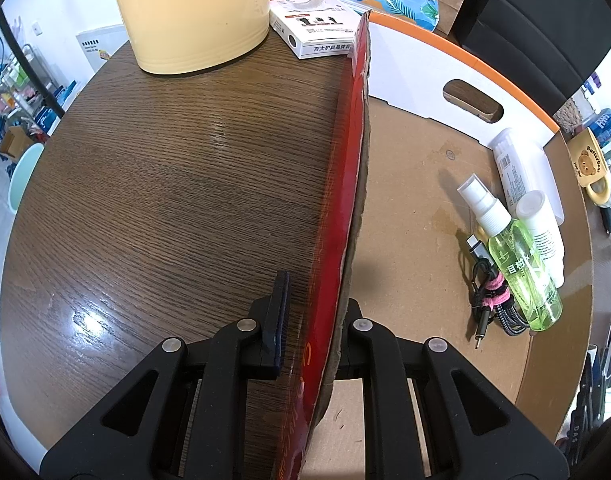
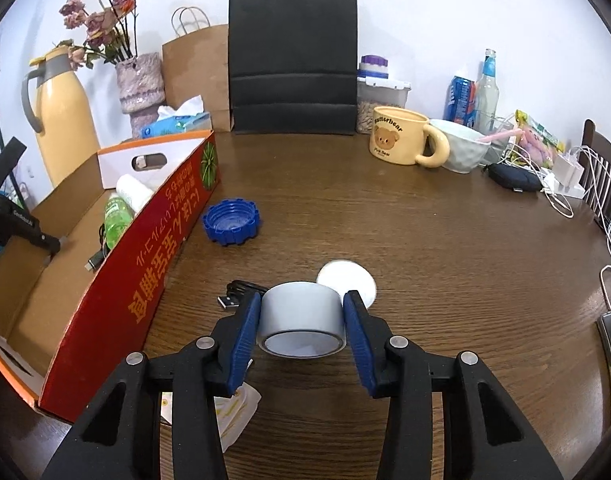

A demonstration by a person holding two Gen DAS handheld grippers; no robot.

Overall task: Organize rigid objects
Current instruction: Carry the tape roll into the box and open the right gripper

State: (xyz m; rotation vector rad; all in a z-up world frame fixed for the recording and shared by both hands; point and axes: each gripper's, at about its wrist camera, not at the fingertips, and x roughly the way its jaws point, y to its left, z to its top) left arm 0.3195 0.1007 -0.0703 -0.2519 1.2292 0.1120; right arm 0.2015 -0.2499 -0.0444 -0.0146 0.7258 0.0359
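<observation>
My right gripper [image 2: 302, 298] is shut on a grey tape roll [image 2: 301, 320] lying on its side, one blue pad against each flat side, low over the brown table [image 2: 425, 260]. My left gripper [image 1: 317, 320] is shut on the long red wall [image 1: 345, 160] of an open cardboard box [image 2: 157, 268], one finger outside and one inside. Inside the box lie a green spray bottle [image 1: 521, 272], white tubes [image 1: 513, 168] and a bundled cable [image 1: 493, 300]. On the table near the roll are a blue lid [image 2: 231, 222], a white round lid [image 2: 357, 280] and a USB plug [image 2: 229, 300].
A yellow thermos [image 2: 65, 120], a vase [image 2: 139, 84], a tissue pack [image 2: 177, 122] and paper bags [image 2: 293, 60] stand at the back. A yellow bear mug [image 2: 397, 140], a bowl [image 2: 461, 148], bottles and white cables [image 2: 565, 184] crowd the right side. A small white box [image 1: 317, 36] sits beside the thermos.
</observation>
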